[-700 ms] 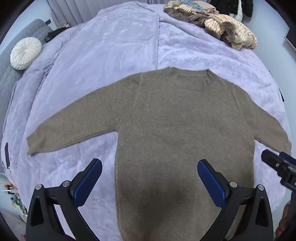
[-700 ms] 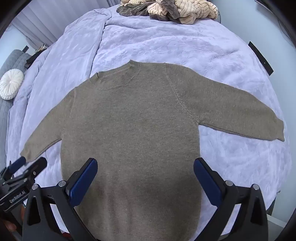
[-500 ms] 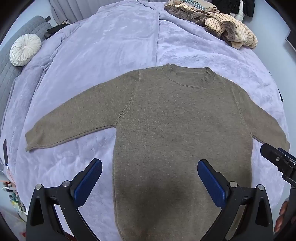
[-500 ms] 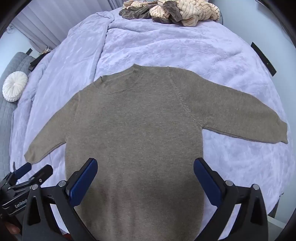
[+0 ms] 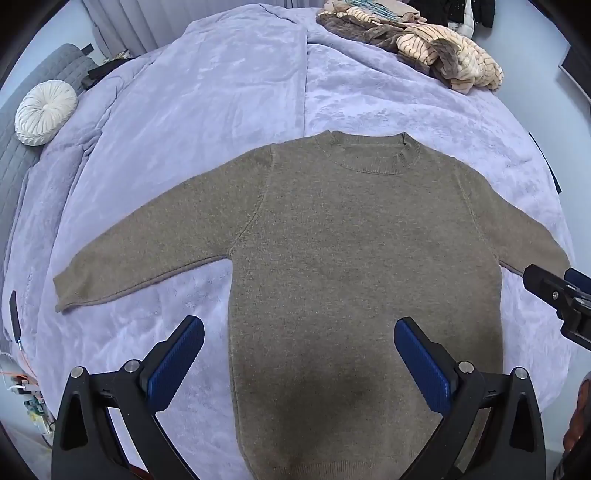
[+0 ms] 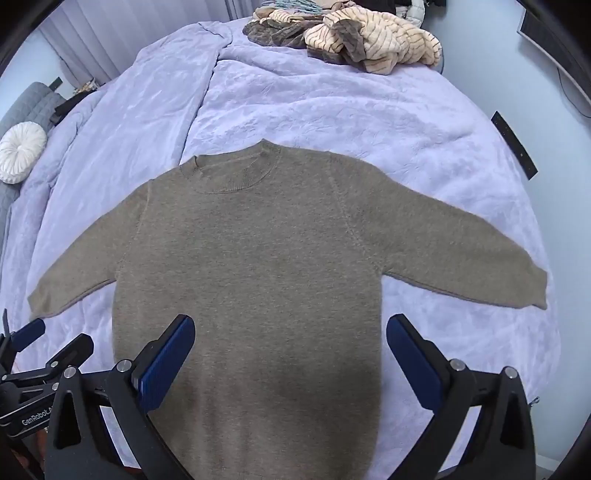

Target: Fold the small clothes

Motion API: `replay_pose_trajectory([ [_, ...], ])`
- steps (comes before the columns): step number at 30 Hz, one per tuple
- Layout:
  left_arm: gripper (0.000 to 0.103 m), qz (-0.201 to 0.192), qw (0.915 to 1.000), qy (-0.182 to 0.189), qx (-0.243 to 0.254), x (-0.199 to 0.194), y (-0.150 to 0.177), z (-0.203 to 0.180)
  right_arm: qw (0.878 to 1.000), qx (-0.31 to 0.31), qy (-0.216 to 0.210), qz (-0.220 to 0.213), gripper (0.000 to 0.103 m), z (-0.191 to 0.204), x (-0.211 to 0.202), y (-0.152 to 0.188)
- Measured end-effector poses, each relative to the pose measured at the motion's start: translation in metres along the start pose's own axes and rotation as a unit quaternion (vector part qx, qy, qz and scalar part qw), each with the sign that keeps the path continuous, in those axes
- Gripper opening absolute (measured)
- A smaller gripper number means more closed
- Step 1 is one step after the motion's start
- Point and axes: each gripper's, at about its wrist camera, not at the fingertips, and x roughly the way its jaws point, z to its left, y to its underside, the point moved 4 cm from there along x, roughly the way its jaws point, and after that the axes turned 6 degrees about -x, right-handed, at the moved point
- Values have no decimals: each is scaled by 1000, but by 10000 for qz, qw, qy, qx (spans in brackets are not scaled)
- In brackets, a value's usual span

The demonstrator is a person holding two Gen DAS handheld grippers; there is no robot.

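Sweater [image 5: 351, 258] lying flat, face up on lavender bed cover [image 5: 221, 110], sleeves spread left and right, collar far, hem near. No fold begun; you are hovering over hem end, judging by layout. Left tool [image 5: 299, 354] spread wide, pinching nothing, sweater body below its pads. Right tool [image 6: 290, 350] likewise spread, empty, over lower body. Next move likely calling for you to reach out to a sleeve cuff, pinch it, carry it across chest. Heap of other clothes [image 6: 351, 33] waiting at far edge.
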Motion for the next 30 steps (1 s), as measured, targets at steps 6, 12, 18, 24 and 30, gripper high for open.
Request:
replay_pose_trajectory([
  [6, 103, -12, 9999, -20, -125, 1, 3, 2, 9999, -79, 122, -22, 103, -2, -4, -2],
  [12, 103, 120, 9996, 84, -233, 3, 8, 3, 9997, -138, 218, 26, 103, -1, -2, -1],
  [18, 103, 132, 9997, 45, -198, 3, 10, 2, 9998, -86, 188, 17, 103, 1, -3, 0],
  [24, 103, 125, 9998, 10, -181, 3, 9, 0, 9999, -37, 154, 29, 103, 1, -2, 1],
  [30, 103, 184, 9997, -90, -149, 6, 11, 1, 9999, 14, 131, 10, 103, -2, -1, 3],
])
